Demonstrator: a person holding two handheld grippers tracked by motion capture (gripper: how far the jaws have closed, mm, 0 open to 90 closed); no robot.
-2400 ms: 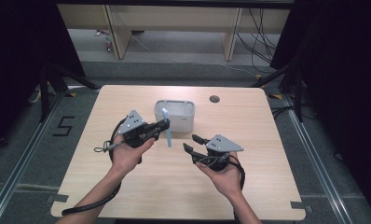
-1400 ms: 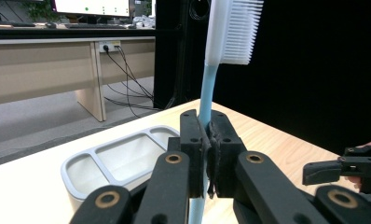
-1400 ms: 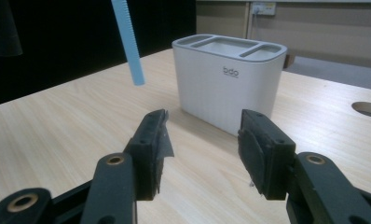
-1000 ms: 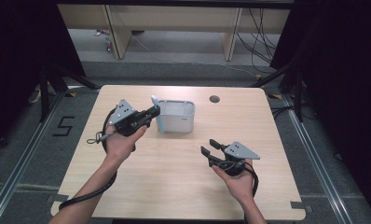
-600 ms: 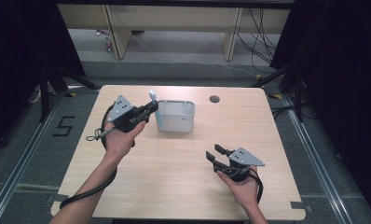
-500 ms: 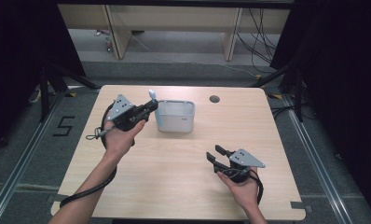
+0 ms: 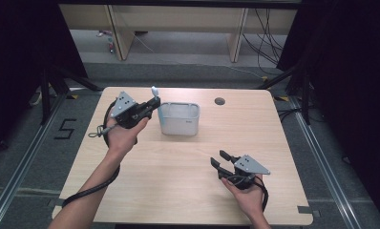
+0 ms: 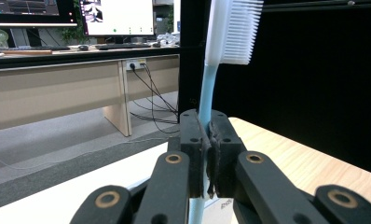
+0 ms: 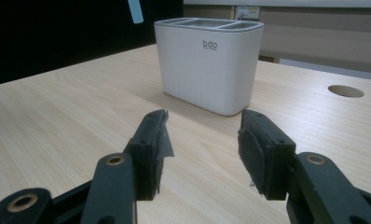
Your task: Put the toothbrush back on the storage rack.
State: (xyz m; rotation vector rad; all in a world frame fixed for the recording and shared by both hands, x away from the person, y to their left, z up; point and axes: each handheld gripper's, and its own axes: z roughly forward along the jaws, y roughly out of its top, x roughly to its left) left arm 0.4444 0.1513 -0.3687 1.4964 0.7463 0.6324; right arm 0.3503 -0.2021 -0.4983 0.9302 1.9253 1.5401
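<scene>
Toothbrush (image 7: 154, 91) just left of holder (image 7: 179, 119)

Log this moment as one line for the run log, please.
left gripper: shut on toothbrush, bristles up, beside holder | right gripper: open, nothing held, low over table | toothbrush not yet in holder

Black two-jaw grippers (image 7: 154, 102) (image 7: 220, 160), brass pivot pins, grey three-cornered top plates, trailing black cables, bare forearms

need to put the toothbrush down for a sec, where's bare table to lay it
Bare wood lies between the white holder and the right gripper, and along the table edge right of the holder, past the round cable hole. It is tightest at the holder's left rim, where the left gripper holds the toothbrush.
</scene>
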